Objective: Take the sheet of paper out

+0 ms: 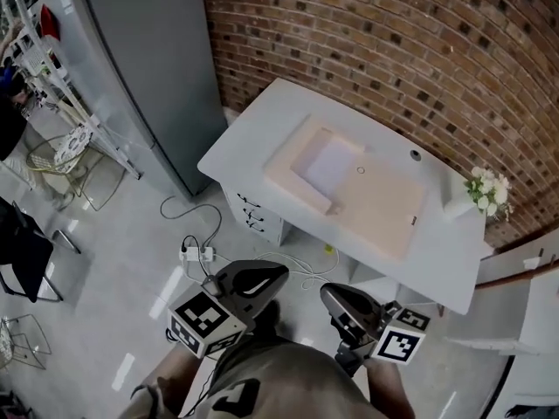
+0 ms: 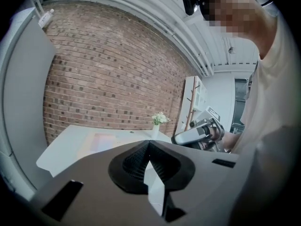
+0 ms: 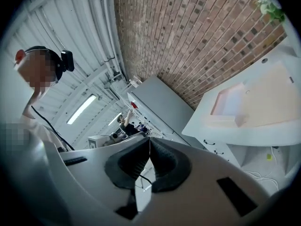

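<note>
Ahead of both tools, on the white desk [image 1: 262,116], lies the sheet of paper [image 1: 333,166]. It is pale and flat, seated in the left end of a shallow beige tray [image 1: 384,212] whose long axis follows the desk's own. Left gripper [image 1: 251,279] and right gripper [image 1: 346,307] hang off the desk's near edge, well apart from it, over open floor. Each has its jaws pressed together with nothing between them (each gripper view shows the dark pads meeting in a line). Neither gripper is clearly the nearer. The sheet sits toward the desk's left half, so the left gripper probably has the straighter line. Raised tray rim [image 1: 307,192] stands between the sheet and the desk's near edge, so a reach would likely have to pass over it and meet the paper from above. Beyond the desk's far edge runs the brick wall [image 1: 367,33]. At the desk's right end stands a vase of flowers [image 1: 486,195], well apart from the sheet. Power strip [image 1: 197,253] lies on the floor off the desk's left corner.
</note>
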A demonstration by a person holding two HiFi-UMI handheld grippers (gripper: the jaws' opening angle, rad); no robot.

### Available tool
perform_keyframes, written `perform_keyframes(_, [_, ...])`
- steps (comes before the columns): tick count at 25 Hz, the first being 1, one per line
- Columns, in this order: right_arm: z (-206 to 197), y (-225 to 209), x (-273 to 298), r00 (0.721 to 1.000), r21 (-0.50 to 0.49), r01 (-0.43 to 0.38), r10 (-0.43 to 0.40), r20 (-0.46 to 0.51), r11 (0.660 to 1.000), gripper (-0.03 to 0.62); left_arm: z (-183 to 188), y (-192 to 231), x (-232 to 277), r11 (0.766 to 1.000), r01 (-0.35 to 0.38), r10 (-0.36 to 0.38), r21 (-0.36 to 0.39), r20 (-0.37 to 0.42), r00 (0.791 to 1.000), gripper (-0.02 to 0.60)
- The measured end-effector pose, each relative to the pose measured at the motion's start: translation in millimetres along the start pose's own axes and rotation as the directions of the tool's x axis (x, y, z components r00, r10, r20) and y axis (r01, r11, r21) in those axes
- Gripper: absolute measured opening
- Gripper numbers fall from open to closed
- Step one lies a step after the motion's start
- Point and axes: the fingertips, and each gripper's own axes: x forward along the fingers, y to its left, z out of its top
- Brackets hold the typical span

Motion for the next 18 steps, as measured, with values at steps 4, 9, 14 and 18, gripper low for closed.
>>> perform_keyframes(4, [10.7,-2.2,53.1,0.997,-0.004,-0.049,0.049,-0.053,0.999,0.025,3.5,44.4,-20.1,0.998,-0.068,0.068,-0.018,0.014,0.998,0.014])
perform_keyframes(9, [19.7,-5.6,107.8,0.992,-0.007,-0.090,0.089,-0.090,0.996,0.025,8.1,86.2,-43.1,0.990,-0.138,0.139,-0.031,0.031,0.990,0.014])
perform_keyframes(14, [31.5,-4.5,143.1,0.983,-0.001,-0.148,0.147,-0.113,0.989,0.025,18.6,113.4,-54.5,0.976,-0.217,0.218,-0.032,0.050,0.975,0.014])
perform_keyframes(18, [41.0,-8.1,161.9,0.971,-0.008,-0.193,0.190,-0.141,0.981,0.025,25.7,126.7,-57.7,0.961,-0.271,0.274,-0.046,0.056,0.960,0.014])
